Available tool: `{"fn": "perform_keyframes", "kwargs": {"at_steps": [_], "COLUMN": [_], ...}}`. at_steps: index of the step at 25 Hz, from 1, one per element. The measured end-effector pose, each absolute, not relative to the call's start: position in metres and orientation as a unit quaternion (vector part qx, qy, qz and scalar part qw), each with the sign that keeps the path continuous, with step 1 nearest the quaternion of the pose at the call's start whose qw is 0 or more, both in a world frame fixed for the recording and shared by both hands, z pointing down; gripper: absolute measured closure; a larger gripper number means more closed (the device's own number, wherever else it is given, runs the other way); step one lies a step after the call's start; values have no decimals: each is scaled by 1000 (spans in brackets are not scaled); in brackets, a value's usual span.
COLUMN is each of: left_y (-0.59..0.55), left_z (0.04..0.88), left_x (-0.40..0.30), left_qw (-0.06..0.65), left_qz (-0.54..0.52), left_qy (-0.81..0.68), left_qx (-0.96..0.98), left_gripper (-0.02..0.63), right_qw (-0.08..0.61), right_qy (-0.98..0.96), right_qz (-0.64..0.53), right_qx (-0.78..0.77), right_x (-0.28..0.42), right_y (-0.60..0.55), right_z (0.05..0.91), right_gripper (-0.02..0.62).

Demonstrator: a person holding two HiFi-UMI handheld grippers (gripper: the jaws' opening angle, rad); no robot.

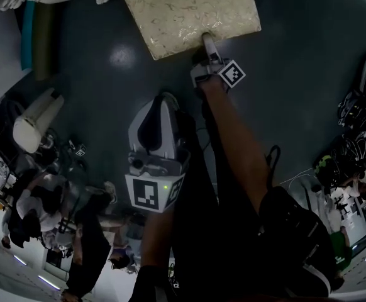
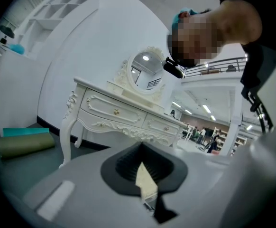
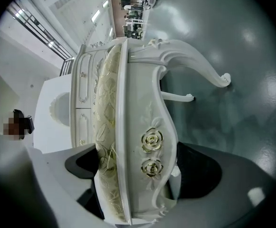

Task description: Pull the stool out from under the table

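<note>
The head view looks steeply down onto the stool [image 1: 192, 14]. The right gripper view, rolled sideways, shares it close up. The left gripper view faces the dressing table [image 2: 124, 118] from farther off.

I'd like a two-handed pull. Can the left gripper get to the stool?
Probably yes: only bare floor lies between the left gripper and the stool, and the right gripper holds one spot on its near edge.

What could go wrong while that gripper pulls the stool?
The right gripper clamps only one edge of the stool, so it might slip off the cushion or twist the stool sideways. The stool's curved leg could also drag and catch on the floor, tipping it.
</note>
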State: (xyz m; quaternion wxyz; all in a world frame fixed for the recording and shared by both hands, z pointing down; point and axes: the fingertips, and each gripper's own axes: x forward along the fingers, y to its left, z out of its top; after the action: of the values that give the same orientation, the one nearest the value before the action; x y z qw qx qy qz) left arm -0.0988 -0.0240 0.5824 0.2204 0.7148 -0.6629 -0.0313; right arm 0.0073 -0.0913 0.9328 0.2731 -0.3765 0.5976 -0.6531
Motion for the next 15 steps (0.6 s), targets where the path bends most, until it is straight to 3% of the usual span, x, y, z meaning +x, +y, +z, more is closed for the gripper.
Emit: {"fn": "perform_keyframes", "kwargs": {"at_steps": [15], "left_y": [87], "left_z": [591], "left_x": [-112], "left_qw": [235], "left_qz": [-6], "left_qy": [-600], "left_qx": [765], "left_gripper": [600], "right_qw": [331], "right_qy": [569], "right_qz": [-624], "right_qx": [-422], "right_x": [31], "right_y": [38], "right_z": [934], "right_gripper": [91]}}
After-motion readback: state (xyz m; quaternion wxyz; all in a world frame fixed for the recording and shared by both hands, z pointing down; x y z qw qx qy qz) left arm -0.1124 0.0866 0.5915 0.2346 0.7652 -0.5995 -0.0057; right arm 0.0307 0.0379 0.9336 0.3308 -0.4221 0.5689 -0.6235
